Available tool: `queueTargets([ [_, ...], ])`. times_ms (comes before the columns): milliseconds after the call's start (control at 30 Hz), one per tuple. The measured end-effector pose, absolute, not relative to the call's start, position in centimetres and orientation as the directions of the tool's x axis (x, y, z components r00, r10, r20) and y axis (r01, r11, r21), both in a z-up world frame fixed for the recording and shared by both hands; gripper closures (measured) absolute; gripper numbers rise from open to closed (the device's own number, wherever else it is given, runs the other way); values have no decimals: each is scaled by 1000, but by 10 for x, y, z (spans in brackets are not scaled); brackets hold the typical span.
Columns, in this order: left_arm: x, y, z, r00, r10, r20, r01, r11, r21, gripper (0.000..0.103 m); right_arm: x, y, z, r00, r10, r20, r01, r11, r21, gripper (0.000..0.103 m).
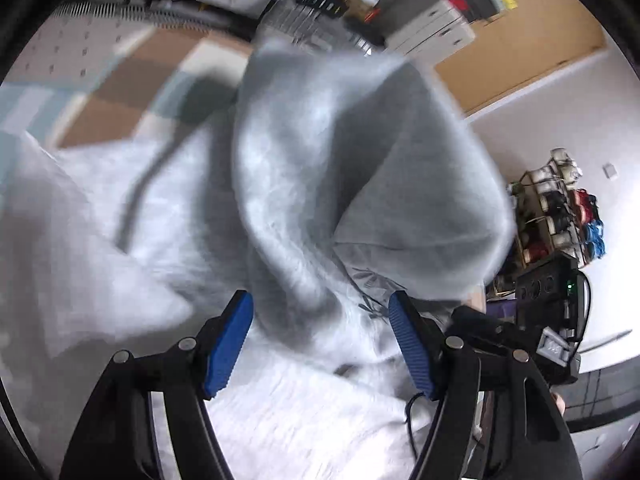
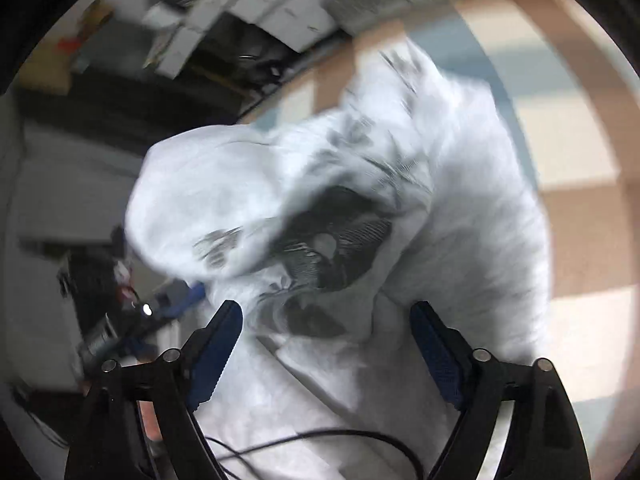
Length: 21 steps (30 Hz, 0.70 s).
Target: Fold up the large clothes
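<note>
While both tongs stand apart, the white printed sweatshirt (image 1: 304,184) is bunched in a heap, unfolded.
Left tongs (image 1: 320,336) and right tongs (image 2: 326,340) gape, gripping nothing, cloth between and ahead of each; garment lies on a checked tan-and-blue mat (image 2: 580,216); judged early stage, spreading flat comes first; next move calls for finding a hem or sleeve edge; mat open rightward; cluttered shelving (image 1: 560,216) near left side; views blurred.
</note>
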State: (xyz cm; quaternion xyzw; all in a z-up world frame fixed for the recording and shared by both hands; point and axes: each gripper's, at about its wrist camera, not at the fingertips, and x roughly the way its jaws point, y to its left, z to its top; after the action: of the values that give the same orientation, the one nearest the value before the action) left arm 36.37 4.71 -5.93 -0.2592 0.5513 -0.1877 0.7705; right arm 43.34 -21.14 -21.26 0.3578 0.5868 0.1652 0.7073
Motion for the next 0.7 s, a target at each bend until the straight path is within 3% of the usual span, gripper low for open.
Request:
queueTargets([
  [67, 373, 39, -64, 310, -562, -767, -17, 803, -595, 37, 444, -209, -213, 290, 681, -673, 214, 639, 739, 18],
  [100, 376, 39, -61, 333, -558, -760, -33, 799, -601, 37, 450, -208, -210, 302, 680, -668, 211, 635, 743, 24],
  [133, 379, 41, -54, 353, -566, -745, -44, 785, -618, 37, 457, -204, -203, 324, 678, -660, 181, 640, 746, 34],
  [167, 382, 43, -46, 373, -581, -723, -51, 766, -641, 37, 463, -202, -199, 325, 660, -677, 166, 665, 728, 53],
  [200, 384, 47, -37, 395, -591, -703, -54, 749, -660, 37, 468, -199, -194, 326, 639, -697, 157, 690, 706, 56],
  [367, 387, 52, 1, 427, -649, -630, 1, 697, -717, 37, 469, -184, -158, 446, 574, -687, -18, 773, 635, 60],
  [533, 391, 48, 1, 392, -676, -624, -135, 628, -766, 37, 470, -166, -169, 434, 474, -766, -42, 860, 508, 60],
  [700, 363, 45, 25, 428, -564, -706, -89, 751, -654, 37, 452, -173, -193, 388, 478, -788, -15, 858, 513, 60],
])
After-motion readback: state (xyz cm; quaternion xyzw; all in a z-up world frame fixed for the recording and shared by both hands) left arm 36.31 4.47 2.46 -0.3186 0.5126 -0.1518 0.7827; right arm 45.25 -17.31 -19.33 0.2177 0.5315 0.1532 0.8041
